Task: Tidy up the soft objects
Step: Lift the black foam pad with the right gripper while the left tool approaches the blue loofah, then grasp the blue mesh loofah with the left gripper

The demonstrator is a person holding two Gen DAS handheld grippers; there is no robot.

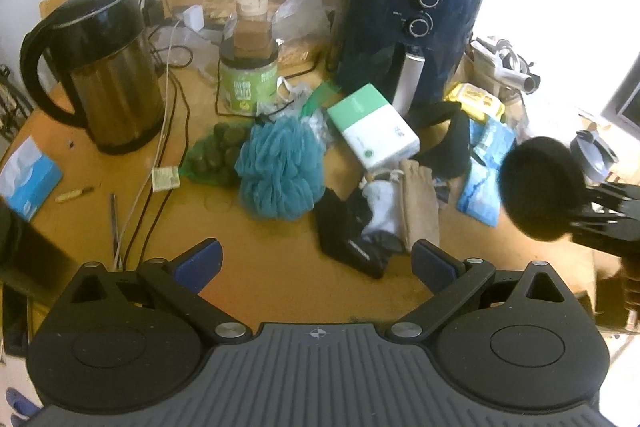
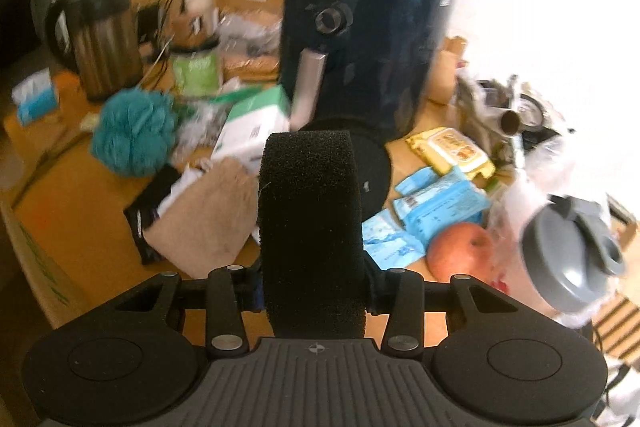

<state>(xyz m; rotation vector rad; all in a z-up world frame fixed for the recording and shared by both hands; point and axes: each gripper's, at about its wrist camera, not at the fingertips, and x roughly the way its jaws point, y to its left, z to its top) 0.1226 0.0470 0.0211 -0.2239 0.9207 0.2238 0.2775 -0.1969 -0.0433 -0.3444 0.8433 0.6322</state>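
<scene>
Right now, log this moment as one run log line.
right gripper: shut on black sponge, lifted | left gripper: open, empty | teal loofah: on table

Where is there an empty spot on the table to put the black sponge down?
The black sponge could go on the bare wood in front of the blue bath pouf, left of the sock pile. Another gap lies between the kettle and tissue pack. Around the air fryer it is crowded.
</scene>
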